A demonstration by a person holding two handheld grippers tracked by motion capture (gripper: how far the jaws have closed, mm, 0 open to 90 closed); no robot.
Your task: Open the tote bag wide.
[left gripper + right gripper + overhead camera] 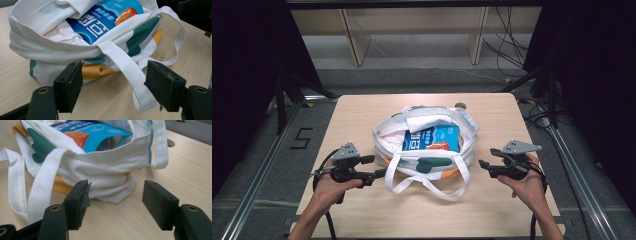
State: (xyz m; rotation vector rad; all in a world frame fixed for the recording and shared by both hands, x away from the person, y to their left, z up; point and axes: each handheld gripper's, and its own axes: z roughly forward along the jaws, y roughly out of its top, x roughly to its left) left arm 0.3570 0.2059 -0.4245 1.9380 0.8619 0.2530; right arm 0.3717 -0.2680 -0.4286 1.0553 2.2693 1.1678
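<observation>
**Two open grippers flank a packed tote bag**

A white canvas tote bag [426,145] with green and orange patches sits slumped in the middle of the light wooden table [362,110], its mouth open upward. Inside lies a blue snack packet [432,138] with white lettering and an orange picture, partly covered at the far side by folded white fabric. The bag's near strap [427,182] loops out over the table toward the person.

The left gripper [379,172] is held low at the bag's near left corner, its jaws standing wide. In the left gripper view the strap [130,72] runs down between the two black jaws, close beside the right one; whether it touches that pad cannot be told, and nothing is pinched.

The right gripper [484,164] is held just to the right of the bag, a little apart from it, jaws also wide with nothing between them. In the right gripper view the jaws face the bag's crumpled side wall [110,175], with bare table below them.
</observation>
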